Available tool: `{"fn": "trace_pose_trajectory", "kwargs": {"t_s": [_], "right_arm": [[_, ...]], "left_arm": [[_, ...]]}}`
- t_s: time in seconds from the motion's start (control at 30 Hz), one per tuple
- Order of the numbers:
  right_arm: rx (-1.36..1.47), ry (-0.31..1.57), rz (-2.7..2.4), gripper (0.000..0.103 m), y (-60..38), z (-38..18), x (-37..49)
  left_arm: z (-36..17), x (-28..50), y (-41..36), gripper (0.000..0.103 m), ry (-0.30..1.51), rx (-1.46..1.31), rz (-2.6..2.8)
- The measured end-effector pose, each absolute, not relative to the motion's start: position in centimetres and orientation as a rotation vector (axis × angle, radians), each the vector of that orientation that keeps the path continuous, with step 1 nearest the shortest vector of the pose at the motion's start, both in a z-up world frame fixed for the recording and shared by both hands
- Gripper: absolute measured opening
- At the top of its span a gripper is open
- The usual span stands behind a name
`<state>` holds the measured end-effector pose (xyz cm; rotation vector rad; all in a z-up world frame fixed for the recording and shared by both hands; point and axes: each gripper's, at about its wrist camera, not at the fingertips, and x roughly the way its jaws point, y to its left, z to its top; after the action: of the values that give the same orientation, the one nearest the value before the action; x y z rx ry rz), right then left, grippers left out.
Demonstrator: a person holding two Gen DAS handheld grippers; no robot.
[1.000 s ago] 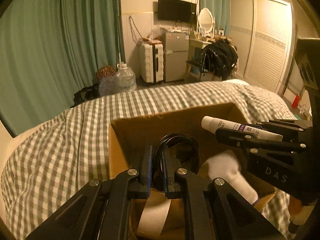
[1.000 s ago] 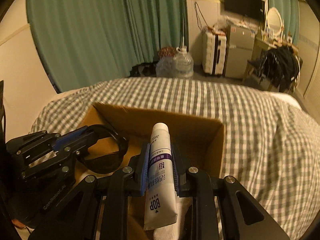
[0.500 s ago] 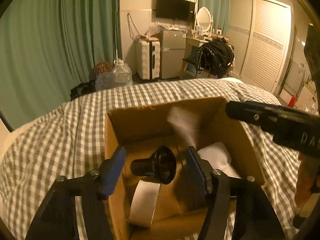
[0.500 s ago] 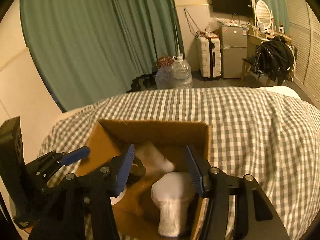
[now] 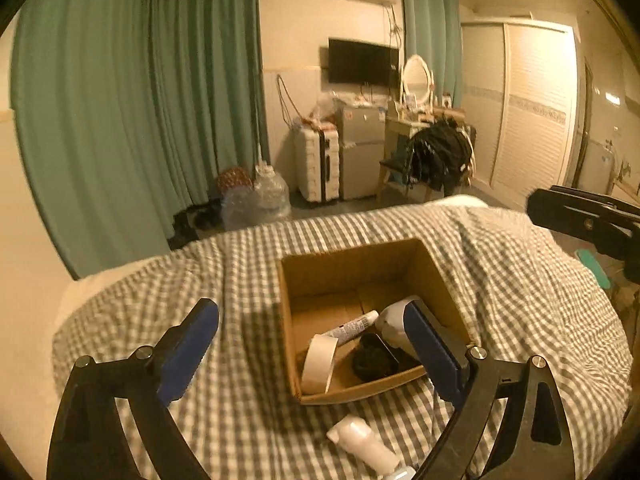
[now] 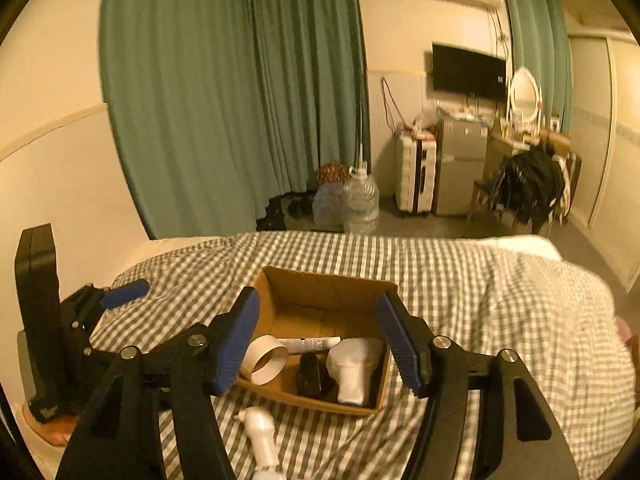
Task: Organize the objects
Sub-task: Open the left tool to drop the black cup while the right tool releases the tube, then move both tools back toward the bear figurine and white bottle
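An open cardboard box (image 5: 344,264) (image 6: 320,286) sits on the checked bed. Inside lie a roll of white tape (image 5: 319,363) (image 6: 265,359), a white tube (image 5: 354,325) (image 6: 310,344), black sunglasses (image 5: 374,358) (image 6: 313,374) and a white sock (image 5: 394,320) (image 6: 354,368). A small white bottle (image 5: 362,444) (image 6: 260,434) lies on the bed in front of the box. My left gripper (image 5: 312,344) is open and empty, above and behind the box. My right gripper (image 6: 320,336) is open and empty too, also raised behind the box.
The checked bedspread (image 5: 500,280) (image 6: 480,300) spreads around the box. Beyond the bed are green curtains (image 6: 240,100), water jugs (image 6: 360,200), a suitcase (image 5: 316,164), a small fridge (image 5: 360,148) and a chair with dark clothes (image 5: 438,156).
Both grippers opened and dropped their loads into the box: the left let go of the sunglasses, the right the white tube. Both then pulled up and back from the box.
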<state>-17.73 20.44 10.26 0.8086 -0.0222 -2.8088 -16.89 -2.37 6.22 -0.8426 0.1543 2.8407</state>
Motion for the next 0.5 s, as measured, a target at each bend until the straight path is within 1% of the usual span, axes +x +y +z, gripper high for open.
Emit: {"fn": "trace_pose_trajectory", "kwargs": {"t_s": [0.13, 0.27, 0.4, 0.5], "right_arm": [[0.779, 0.055, -2.820, 0.065, 19.2, 12.2, -13.2], [0.766, 0.109, -2.818, 0.068, 18.5, 12.5, -9.5], [0.794, 0.151, -2.815, 0.068, 18.0, 11.0, -6.6], [0.846, 0.168, -2.800, 0.068, 17.6, 8.5, -5.1]], "left_arm": [[7.9, -13.1, -3.3, 0.101, 0.159, -0.801, 2.894], [8.0, -10.0, -4.0, 0.101, 0.146, -0.796, 2.916], [6.5, -7.6, -4.7, 0.101, 0.106, -0.837, 2.926], [4.3, -5.6, -5.4, 0.101, 0.067, -0.877, 2.940]]}}
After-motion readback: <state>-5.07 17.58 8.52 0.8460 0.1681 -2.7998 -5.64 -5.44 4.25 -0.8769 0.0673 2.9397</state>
